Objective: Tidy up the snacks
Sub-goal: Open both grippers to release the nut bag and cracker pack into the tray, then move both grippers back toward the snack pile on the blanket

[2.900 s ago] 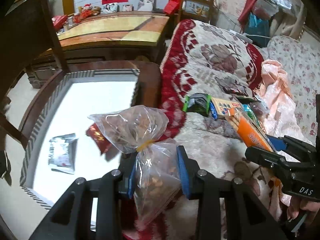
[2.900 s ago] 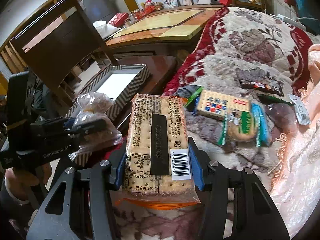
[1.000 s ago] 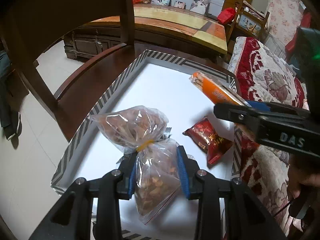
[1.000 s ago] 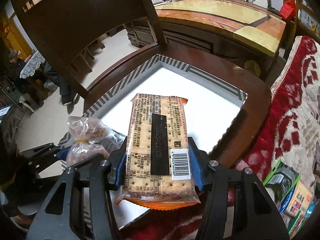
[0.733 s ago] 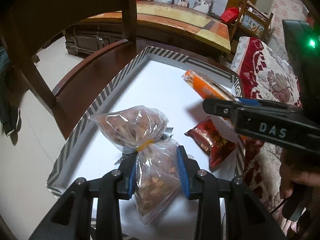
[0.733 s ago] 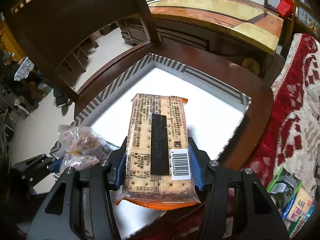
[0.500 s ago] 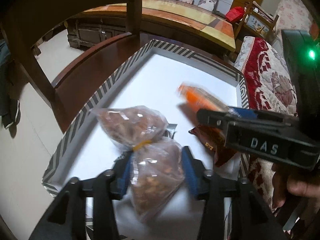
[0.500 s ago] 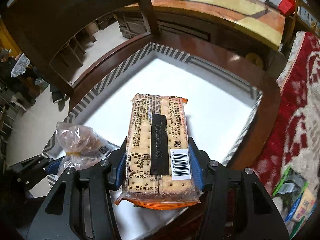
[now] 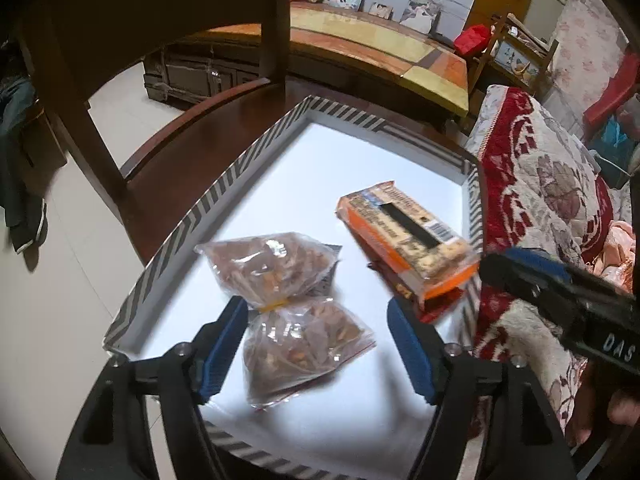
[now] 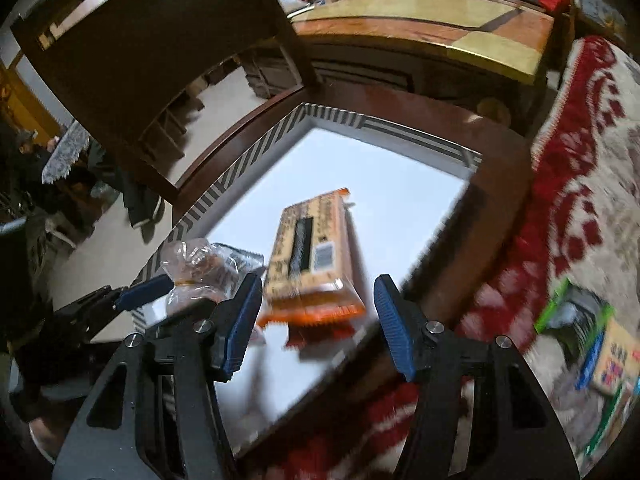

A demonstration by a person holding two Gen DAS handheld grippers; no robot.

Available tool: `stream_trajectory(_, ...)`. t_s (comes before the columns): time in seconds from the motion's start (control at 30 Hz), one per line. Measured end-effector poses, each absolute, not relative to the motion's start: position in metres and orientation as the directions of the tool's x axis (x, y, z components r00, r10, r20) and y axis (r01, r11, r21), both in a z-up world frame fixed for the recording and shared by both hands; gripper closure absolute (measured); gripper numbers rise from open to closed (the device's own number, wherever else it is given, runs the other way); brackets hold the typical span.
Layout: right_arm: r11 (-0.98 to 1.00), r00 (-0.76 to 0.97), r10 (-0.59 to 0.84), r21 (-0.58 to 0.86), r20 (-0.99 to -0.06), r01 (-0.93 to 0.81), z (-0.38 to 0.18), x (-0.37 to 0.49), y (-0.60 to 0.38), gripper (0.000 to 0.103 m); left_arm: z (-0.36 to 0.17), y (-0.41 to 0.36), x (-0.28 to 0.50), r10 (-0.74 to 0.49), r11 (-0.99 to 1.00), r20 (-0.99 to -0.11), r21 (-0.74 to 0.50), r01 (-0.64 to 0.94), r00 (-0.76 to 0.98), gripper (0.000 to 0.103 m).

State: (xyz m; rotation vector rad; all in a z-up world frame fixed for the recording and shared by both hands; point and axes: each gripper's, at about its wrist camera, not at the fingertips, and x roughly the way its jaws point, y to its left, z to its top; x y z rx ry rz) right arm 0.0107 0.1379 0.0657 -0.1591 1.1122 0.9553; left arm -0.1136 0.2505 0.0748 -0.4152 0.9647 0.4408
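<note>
Left wrist view shows the left tongs opening, with the tied clear bag of nuts lying flat on the white floor of the striped-rim tray between the blue pads, which aren't touching it. The bag's long axis runs pretty much straight out along the fingers, rubber-banded waist about level with the tips.

Right tongs are opening too, and the orange cracker pack sits out past the pads, free of them. It's blurry, so I can't tell if it's fully settled or mid-drop. Its long axis points away from the right tongs toward the tray's far side, near end slightly propped on a red packet underneath. From the left camera it's on the tray's right half, just beside the nut bag.

Both snacks look delivered to me, so the next thing is backing out and going for the rest. The remaining snacks are on the patterned bed cover off to the right, so the right hand is clearly nearer. In the way: the tray's near rim, the dark wooden chair the tray sits on, and its backrest behind.
</note>
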Motion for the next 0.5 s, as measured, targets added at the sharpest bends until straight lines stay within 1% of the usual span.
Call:
stream_trajectory(0.1,0.630,0.130,0.582,0.345,-0.802,-0.696,0.071,0.006,0.112,0.045,0.084,0.238,-0.112,0.183,0.849,-0.837,-0.129,-0.512,0.515,0.021)
stream_trajectory(0.5,0.722,0.247,0.577,0.345,-0.778,-0.599,0.089,-0.002,0.011,0.045,0.100,0.168,-0.091,0.124,0.924,-0.826,-0.106,-0.368,0.550,0.017)
